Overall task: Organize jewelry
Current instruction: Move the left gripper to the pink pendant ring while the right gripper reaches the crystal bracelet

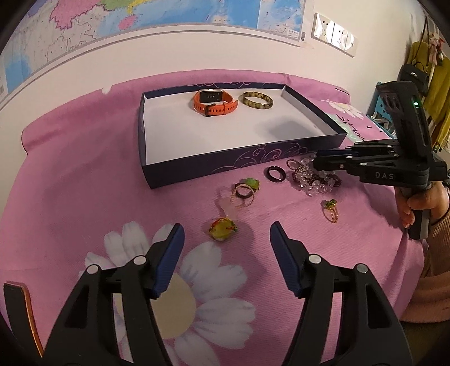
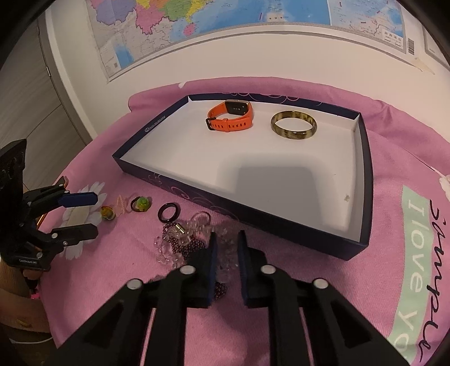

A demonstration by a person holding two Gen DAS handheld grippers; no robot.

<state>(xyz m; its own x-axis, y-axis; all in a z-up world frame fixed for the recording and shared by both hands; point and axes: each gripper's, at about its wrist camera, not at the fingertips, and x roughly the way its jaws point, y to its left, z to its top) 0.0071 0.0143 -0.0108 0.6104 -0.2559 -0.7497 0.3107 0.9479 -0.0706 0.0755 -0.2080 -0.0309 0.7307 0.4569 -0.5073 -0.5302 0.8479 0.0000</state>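
A dark blue box (image 1: 197,166) (image 2: 362,169) with a white floor holds an orange watch (image 1: 215,102) (image 2: 232,115) and a mottled bangle (image 1: 256,100) (image 2: 294,125). In front of it lie loose rings: a black ring (image 1: 275,173) (image 2: 168,211), a green-stone ring (image 1: 247,187) (image 2: 140,204), a yellow ring (image 1: 222,228) (image 2: 107,212), a gold ring (image 1: 329,209). My right gripper (image 2: 227,247) (image 1: 316,162) is narrowly closed around a clear and purple bead bracelet pile (image 1: 315,180) (image 2: 180,242). My left gripper (image 1: 227,233) (image 2: 94,215) is open and empty, just before the yellow ring.
A pink flowered cloth (image 1: 84,197) covers the table. A wall map (image 1: 140,22) hangs behind. An orange-edged dark object (image 1: 19,309) lies at the near left. Bags and clothes (image 1: 422,73) hang at the far right.
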